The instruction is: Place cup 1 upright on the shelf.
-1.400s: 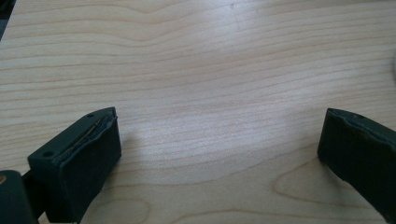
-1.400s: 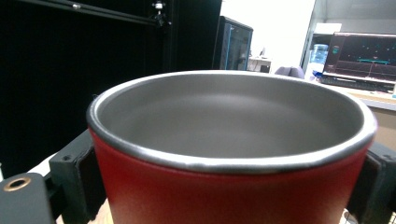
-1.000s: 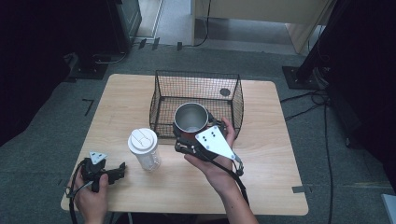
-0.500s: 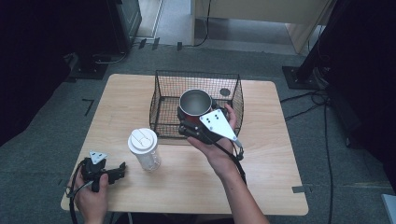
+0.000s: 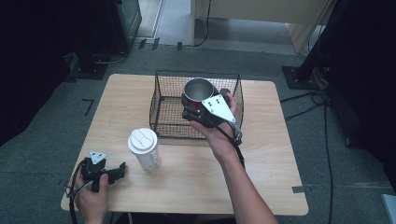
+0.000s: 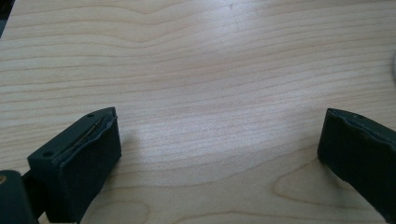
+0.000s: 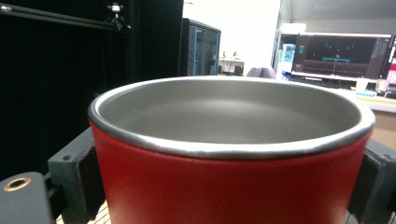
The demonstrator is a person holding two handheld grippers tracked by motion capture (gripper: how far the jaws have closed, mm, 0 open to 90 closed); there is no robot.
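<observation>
R gripper [image 5: 192,106] clamps the red steel-lined mug [image 5: 200,91] w/ both jaws, held upright over the black wire basket [image 5: 164,100]. L gripper [image 5: 116,171] rests on the pale wooden table [image 5: 261,140], jaws wide, nothing between. White lidded plastic cup [image 5: 145,148] stands nearby.

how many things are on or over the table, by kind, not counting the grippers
cups: 2, a red mug held in the right gripper above the basket, and a white lidded cup standing on the table
wire baskets: 1, black basket
total: 3
</observation>
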